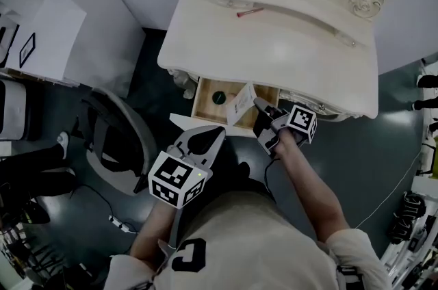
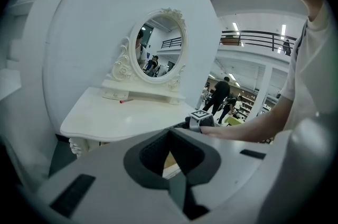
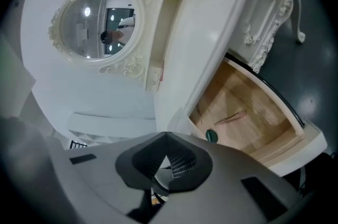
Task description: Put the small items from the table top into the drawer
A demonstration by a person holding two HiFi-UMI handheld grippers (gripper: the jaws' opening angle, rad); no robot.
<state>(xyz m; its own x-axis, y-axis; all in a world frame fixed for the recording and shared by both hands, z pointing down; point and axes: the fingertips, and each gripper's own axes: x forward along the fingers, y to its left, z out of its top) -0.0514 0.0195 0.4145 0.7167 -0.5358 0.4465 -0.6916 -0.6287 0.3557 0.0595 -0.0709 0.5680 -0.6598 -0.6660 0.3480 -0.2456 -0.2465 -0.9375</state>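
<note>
the white worktop (image 1: 287, 56) stands directly above the open drawer (image 1: 204, 111) and is almost bare. the drawer is pulled out toward the person, with its wooden floor showing. the left gripper (image 1: 219, 133) hovers just outside the drawer's front edge, fingers together with nothing between them. the right gripper (image 1: 259, 104) is over the drawer's right part, its fingers pressed together on a thin white packet (image 1: 239, 104) that hangs tilted above the drawer floor and does not seem to rest on it yet. on the worktop, well behind the drawer and close to the mirror base, lies a thin red stick (image 1: 249, 11), the only small item that shows there. inside the drawer a small green round thing (image 1: 219, 97) sits at the left of the packet, and the right gripper view shows a slim pinkish stick (image 3: 232, 117) on the floor beyond it. so the task looks well along: at least two items are put away and the packet is about to go in. letting go of it, fetching the red stick and perhaps closing the drawer remain.
</note>
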